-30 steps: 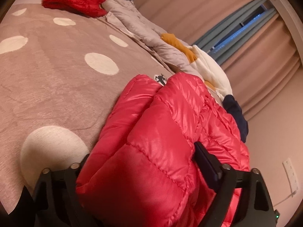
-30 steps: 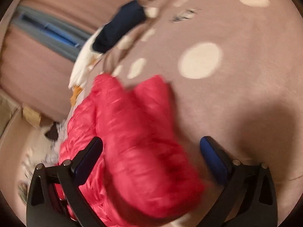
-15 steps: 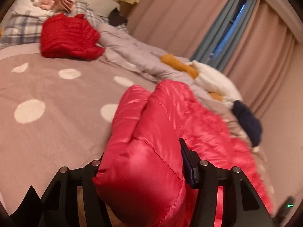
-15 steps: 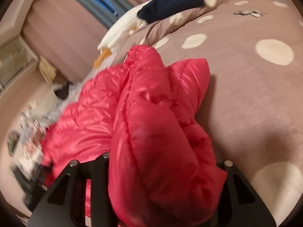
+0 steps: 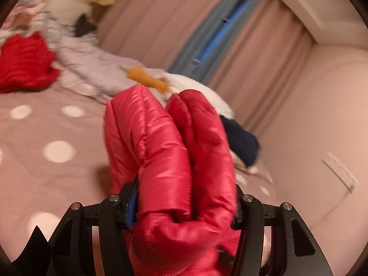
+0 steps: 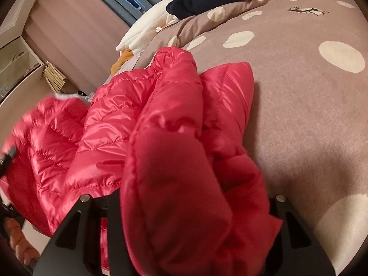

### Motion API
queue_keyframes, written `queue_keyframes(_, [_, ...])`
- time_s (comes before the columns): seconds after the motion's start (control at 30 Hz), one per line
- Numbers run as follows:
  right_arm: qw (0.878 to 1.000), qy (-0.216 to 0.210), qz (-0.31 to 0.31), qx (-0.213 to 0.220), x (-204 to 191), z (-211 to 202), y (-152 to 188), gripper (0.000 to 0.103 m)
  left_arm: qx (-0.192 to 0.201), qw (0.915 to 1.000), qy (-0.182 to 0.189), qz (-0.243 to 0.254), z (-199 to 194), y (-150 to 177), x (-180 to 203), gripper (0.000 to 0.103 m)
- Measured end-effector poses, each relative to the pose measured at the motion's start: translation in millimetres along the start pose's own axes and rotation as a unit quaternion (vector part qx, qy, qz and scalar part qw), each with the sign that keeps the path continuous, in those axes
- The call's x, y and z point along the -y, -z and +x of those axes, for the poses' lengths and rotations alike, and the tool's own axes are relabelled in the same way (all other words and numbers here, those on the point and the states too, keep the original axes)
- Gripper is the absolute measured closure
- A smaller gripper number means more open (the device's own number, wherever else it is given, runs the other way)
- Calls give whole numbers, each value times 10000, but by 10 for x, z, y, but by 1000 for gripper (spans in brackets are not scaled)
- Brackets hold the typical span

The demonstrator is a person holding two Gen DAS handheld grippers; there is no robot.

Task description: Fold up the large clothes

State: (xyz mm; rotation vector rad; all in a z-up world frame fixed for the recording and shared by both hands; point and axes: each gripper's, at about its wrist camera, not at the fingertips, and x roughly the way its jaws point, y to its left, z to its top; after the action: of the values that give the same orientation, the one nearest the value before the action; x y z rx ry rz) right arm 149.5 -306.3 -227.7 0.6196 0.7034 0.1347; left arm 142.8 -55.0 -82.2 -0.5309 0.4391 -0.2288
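Note:
A shiny red puffer jacket (image 5: pixel 165 151) fills the middle of both wrist views. My left gripper (image 5: pixel 184 207) is shut on a thick bunched fold of it and holds it above the bed. My right gripper (image 6: pixel 191 216) is shut on another bunched part of the jacket (image 6: pixel 174 161), whose fabric hides both fingertips. The rest of the jacket trails to the left in the right wrist view (image 6: pixel 69 138) and partly rests on the dotted brown bedspread (image 6: pixel 299 115).
A second red garment (image 5: pixel 23 66) lies at the far left of the bed. A grey quilt (image 5: pixel 92 66), an orange and white item (image 5: pixel 161 82) and a dark navy garment (image 5: pixel 241 142) lie along the bed's far edge, by the curtains (image 5: pixel 184 23).
Both grippers have closed on the jacket and lifted it off the bedspread. The left gripper has tilted up towards the curtains, and the right gripper was open a second ago.

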Motion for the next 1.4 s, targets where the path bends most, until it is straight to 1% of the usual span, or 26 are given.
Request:
queue_keyframes(0.03, [10000, -36, 37, 0, 10, -16, 19, 57, -149, 9998, 142, 51, 73, 40, 120, 47])
queue_keyframes(0.1, [9999, -113, 116, -4, 46, -27, 15, 58, -412, 9989, 214, 77, 187, 118, 300, 47])
queue_keyframes(0.13, [9998, -132, 136, -9, 55, -37, 17, 58, -467, 9987, 175, 83, 231, 174, 398, 47])
queue_keyframes(0.27, [9998, -128, 159, 0, 117, -106, -19, 55, -450, 9987, 54, 232, 279, 333, 692, 47])
queue_keyframes(0.33, [9998, -44, 212, 53, 181, -156, -54, 50, -529, 9981, 126, 294, 298, 413, 832, 46])
queue_keyframes(0.4, [9989, -39, 444, 168, 271, -208, -82, 48, -667, 9966, 199, 430, 353, 459, 940, 43])
queue_keyframes(0.47, [9974, -49, 672, 264, 354, -261, -98, 48, -760, 9949, 38, 657, 432, 534, 1091, 41])
queue_keyframes(0.53, [9976, 7, 627, 285, 360, -288, -99, 44, -649, 9934, -205, 923, 480, 565, 1198, 36])
queue_keyframes(0.63, [9984, 159, 452, 286, 324, -322, -85, 41, -619, 9921, -292, 1049, 538, 612, 1265, 33])
queue_keyframes(0.7, [9976, 135, 580, 353, 378, -371, -88, 40, -669, 9913, -342, 1076, 542, 646, 1315, 33])
queue_keyframes(0.77, [9960, 49, 772, 436, 460, -429, -111, 38, -679, 9914, -355, 1064, 554, 586, 1278, 33])
queue_keyframes(0.87, [9941, -46, 971, 483, 537, -474, -162, 34, -646, 9931, -322, 927, 535, 564, 1256, 33])
queue_keyframes(0.9, [9939, 67, 952, 555, 541, -507, -175, 30, -658, 9928, -326, 948, 514, 593, 1276, 33])
queue_keyframes(0.97, [9919, 472, 824, 849, 530, -620, -198, 20, -676, 9914, -395, 1052, 535, 613, 1307, 33])
queue_keyframes(1.0, [9887, 709, 800, 1053, 547, -695, -212, 9, -670, 9908, -436, 1090, 555, 626, 1319, 33])
queue_keyframes(1.03, [9853, 865, 844, 1207, 585, -752, -231, 2, -657, 9904, -466, 1122, 560, 638, 1335, 33])
queue_keyframes(1.07, [9836, 896, 900, 1279, 632, -787, -249, 1, -648, 9903, -472, 1136, 546, 659, 1373, 33])
queue_keyframes(1.2, [9827, 757, 1113, 1269, 820, -847, -332, 1, -664, 9883, -538, 1264, 563, 752, 1463, 33])
queue_keyframes(1.33, [9755, 961, 1289, 1499, 958, -995, -374, 1, -882, 9811, -655, 1592, 723, 871, 1575, 25])
queue_keyframes(1.4, [9696, 1014, 1490, 1657, 1062, -1117, -399, 1, -1029, 9766, -767, 1727, 833, 955, 1629, 24])
